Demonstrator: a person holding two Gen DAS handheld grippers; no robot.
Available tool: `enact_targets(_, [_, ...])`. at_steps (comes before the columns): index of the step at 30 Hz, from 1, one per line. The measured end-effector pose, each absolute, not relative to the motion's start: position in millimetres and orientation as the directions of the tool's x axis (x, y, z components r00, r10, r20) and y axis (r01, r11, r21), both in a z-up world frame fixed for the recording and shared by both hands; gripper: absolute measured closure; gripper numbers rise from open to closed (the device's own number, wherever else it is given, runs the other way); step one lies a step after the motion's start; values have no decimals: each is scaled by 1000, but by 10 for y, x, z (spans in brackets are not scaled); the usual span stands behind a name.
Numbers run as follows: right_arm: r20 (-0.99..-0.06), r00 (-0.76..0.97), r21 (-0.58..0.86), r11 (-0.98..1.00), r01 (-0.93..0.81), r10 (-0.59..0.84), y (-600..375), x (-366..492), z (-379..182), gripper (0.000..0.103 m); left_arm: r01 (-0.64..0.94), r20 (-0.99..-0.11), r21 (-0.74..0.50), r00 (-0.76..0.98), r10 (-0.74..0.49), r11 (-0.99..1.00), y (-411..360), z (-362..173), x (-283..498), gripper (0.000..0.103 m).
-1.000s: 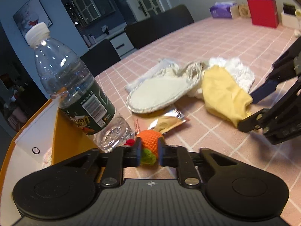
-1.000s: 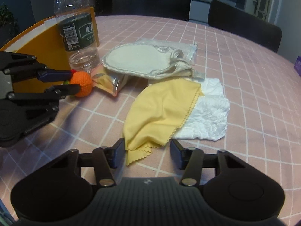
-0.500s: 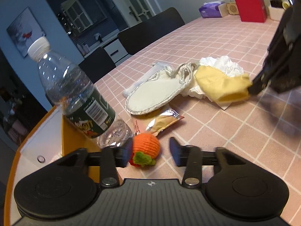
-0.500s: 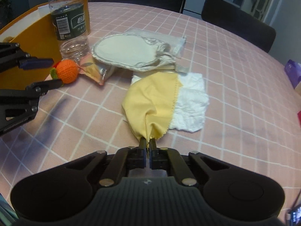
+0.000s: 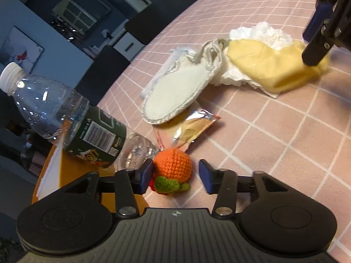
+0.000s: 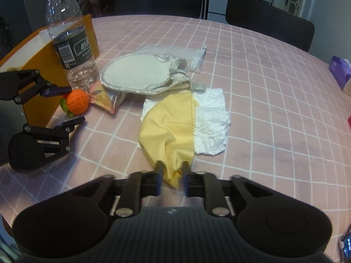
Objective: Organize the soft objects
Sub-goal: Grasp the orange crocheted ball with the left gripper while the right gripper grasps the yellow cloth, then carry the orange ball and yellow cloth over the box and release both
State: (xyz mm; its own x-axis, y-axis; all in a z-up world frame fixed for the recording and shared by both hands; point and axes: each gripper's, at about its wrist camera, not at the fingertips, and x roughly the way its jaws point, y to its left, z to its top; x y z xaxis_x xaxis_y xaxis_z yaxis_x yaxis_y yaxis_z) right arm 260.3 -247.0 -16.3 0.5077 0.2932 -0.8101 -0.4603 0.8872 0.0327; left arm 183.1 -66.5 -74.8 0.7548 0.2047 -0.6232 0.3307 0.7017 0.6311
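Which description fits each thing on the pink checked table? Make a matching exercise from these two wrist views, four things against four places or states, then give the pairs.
Things:
1. crocheted orange
2. yellow cloth
3. water bottle
4. foil packet

Descriptions:
A. stands upright beside the orange box
B. lies partly over the white paper towel
C. sits between the left tongs' spread fingers
D. lies partly under the edge of the cream fabric pouch

Pairs: 1-C, 2-B, 3-A, 4-D
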Motion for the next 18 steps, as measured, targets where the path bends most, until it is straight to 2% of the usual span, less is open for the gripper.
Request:
enact_targets(3, [-772,559,5,881,-473,304,-2418,2600,-186,35,313,-603,638,772,204,703,-652,-760,1816,61])
enact_targets(7, [-768,560,-7,871,-491,310,-2335,2622,-346,37,297,-590,614,788,175,731,-627,-718,1750,62])
enact_targets(9, [-787,539,-19,861,-509,301,-2290,2628,-438,52,285,-579,590,801,150,755,-607,-664,1681,62])
enact_targets(11, [-792,532,-24,855,-518,300,-2278,2611,-492,62,274,-567,560,814,121,782,-599,-591,1600,62])
enact_targets(15, [-804,531,-69,846,-529,267,-2234,2598,-482,97,285,-571,473,820,44,834,-591,-442,1453,62])
enact_targets(18, [-816,515,-55,851,-522,264,-2272,2614,-462,101,309,-579,406,815,-19,860,-614,-367,1368,62])
